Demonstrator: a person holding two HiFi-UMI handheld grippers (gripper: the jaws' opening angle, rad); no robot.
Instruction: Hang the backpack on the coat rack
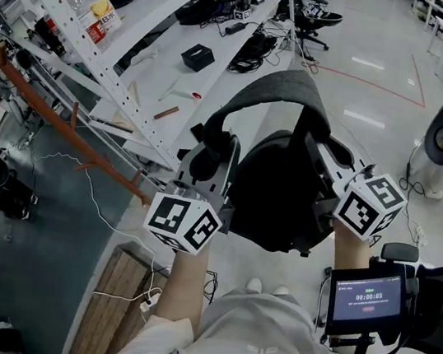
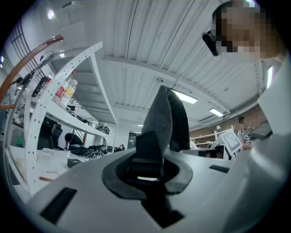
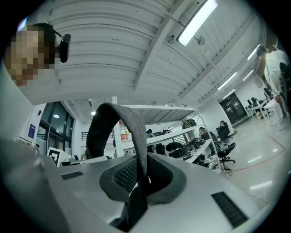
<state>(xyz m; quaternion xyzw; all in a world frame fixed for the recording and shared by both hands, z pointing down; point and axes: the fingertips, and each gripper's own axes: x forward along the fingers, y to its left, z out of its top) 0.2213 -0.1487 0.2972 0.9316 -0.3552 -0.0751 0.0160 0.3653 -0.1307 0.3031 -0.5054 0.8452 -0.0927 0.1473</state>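
The backpack (image 1: 272,197) is matt black cloth. Its strap (image 1: 274,84) is grey cloth with a rough, felt-like weave and carries a smooth black plastic buckle (image 2: 145,166). The left gripper (image 1: 209,149) and right gripper (image 1: 328,160) have smooth, matt grey plastic shells. The dark matt pads of their jaws press on the strap, and the right one's shows a fine mesh texture. The shelf rack (image 1: 84,42) is white-painted perforated metal. The bottle (image 1: 90,5) on it is clear glossy plastic with a paper label. The coat rack (image 1: 63,124) is reddish-brown with a slight sheen. The table (image 1: 158,74) is smooth white, the floor (image 1: 372,71) glossy and mirroring lights, the planks (image 1: 114,305) pale raw wood.
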